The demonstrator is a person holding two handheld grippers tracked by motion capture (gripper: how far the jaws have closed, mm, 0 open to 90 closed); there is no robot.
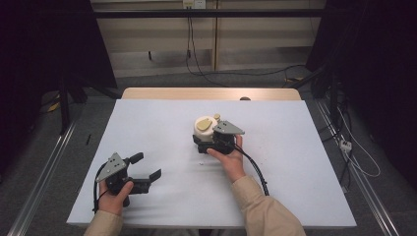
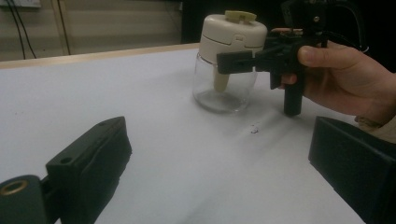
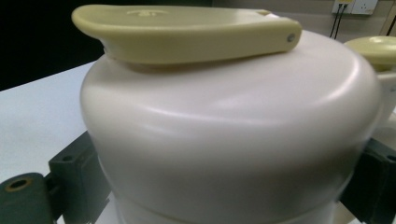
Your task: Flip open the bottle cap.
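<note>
Gripping the jar (image 1: 205, 129) at lid level: the right gripper (image 1: 209, 140) has its jaws on either flank of the cream lid (image 3: 233, 140), seemingly closed against it, seen close up in the right gripper view. The jar stands upright near bench (image 1: 147, 123) centre, slightly toward 1 o'clock; clear glass body (image 2: 224, 88) below, apparently empty, with a yellowish stem hanging inside. A yellow-green lever (image 3: 187, 30) lies flat across the lid top.

The left gripper (image 1: 147, 167) rests at about 8 o'clock, well apart from the jar, jaws spread wide and holding nothing.

Step in hand, as judged: securing the jar by its lid, either to lift it or to work the lid. Next move likely calls for a firm, level hold so the glass does not tip, possibly with the left gripper brought over to steady the body.

Writing: faint embossed mark on the lever top, not legible. No brand readable. Small dark speck (image 2: 254, 129) on the bench just beside the jar.
</note>
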